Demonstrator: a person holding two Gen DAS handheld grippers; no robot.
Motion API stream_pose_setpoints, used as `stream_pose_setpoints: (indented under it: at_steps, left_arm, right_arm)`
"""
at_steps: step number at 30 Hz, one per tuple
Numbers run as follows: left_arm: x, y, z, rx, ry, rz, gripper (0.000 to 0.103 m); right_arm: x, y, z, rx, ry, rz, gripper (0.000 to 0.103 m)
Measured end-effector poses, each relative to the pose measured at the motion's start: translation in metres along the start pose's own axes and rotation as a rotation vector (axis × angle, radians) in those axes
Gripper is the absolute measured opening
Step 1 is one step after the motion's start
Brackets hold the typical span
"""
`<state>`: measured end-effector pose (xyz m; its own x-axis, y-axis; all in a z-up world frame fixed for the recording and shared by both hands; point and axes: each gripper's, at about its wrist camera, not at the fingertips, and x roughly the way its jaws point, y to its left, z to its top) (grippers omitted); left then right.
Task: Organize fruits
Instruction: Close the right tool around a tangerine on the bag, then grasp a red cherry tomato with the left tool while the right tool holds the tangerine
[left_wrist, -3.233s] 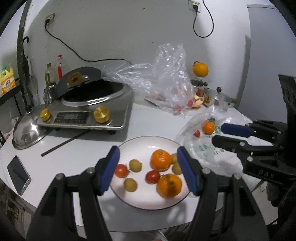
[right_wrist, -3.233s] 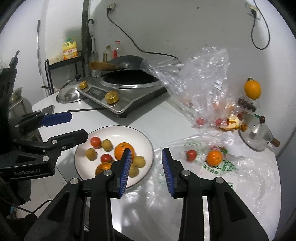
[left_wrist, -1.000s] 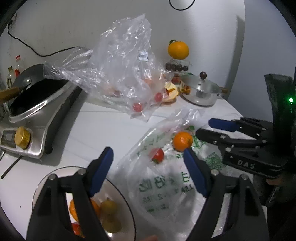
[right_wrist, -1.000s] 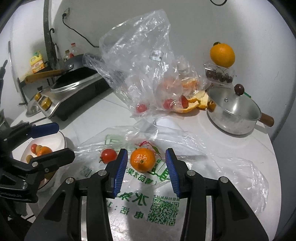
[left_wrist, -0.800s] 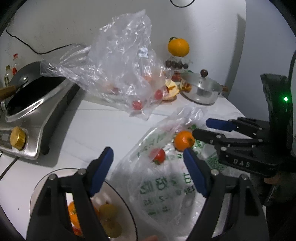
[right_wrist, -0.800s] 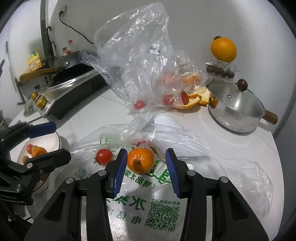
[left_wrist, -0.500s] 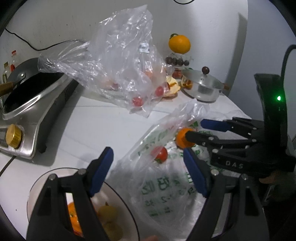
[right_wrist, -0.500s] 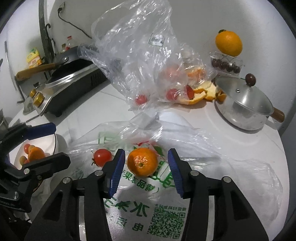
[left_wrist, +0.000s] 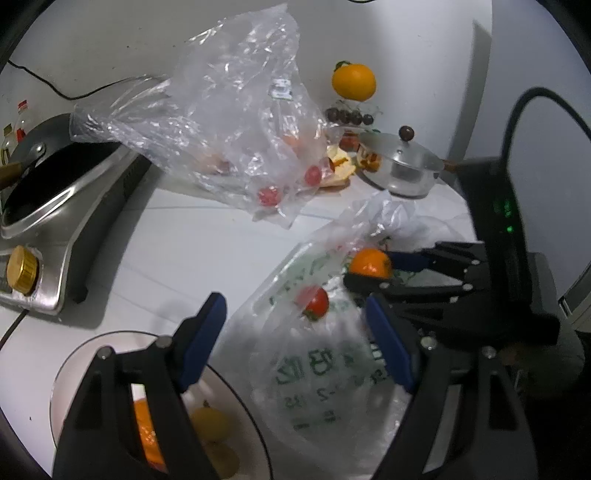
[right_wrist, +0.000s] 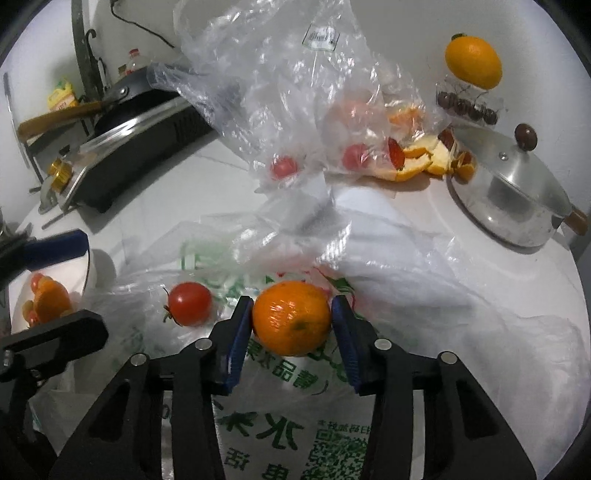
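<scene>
A small orange (right_wrist: 291, 323) lies on a flat printed plastic bag (right_wrist: 266, 424), with a red tomato (right_wrist: 190, 303) to its left. My right gripper (right_wrist: 291, 325) has its blue pads against both sides of the orange, and the jaws are closing on it. In the left wrist view the right gripper (left_wrist: 369, 269) comes in from the right around the orange (left_wrist: 369, 263). My left gripper (left_wrist: 295, 332) stands open over the bag (left_wrist: 314, 376) near the tomato (left_wrist: 314, 303), with nothing between its fingers. The white plate (left_wrist: 74, 369) with several fruits lies at the lower left.
A crumpled clear bag (right_wrist: 288, 92) holding tomatoes stands behind, beside orange peel (right_wrist: 421, 158). A lidded steel pot (right_wrist: 509, 199) is at the right. An induction cooker with a wok (left_wrist: 55, 192) sits at the left. A large orange (right_wrist: 472, 61) rests on a box by the wall.
My right gripper has moved forward and down, and its pads have come around the orange and closed in on it. The left gripper has stayed open, almost in place.
</scene>
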<state>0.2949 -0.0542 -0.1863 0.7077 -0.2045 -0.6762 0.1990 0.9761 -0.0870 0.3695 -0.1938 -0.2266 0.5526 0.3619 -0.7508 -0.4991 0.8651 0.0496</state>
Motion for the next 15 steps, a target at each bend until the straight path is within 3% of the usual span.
stream_pose_setpoints:
  at_steps: [8, 10, 15]
  left_arm:
    - [-0.004, -0.022, -0.005, 0.077, -0.014, -0.011, 0.077]
    - [-0.004, -0.025, -0.006, 0.075, -0.007, -0.02, 0.068]
    - [0.003, -0.044, -0.006, 0.128, 0.015, -0.047, 0.058]
  right_arm:
    - [-0.023, -0.006, -0.001, 0.015, -0.054, 0.015, 0.044]
    - [-0.031, -0.009, -0.001, 0.018, -0.068, 0.014, 0.044]
    - [-0.046, -0.02, -0.007, 0.034, -0.087, 0.006, 0.044]
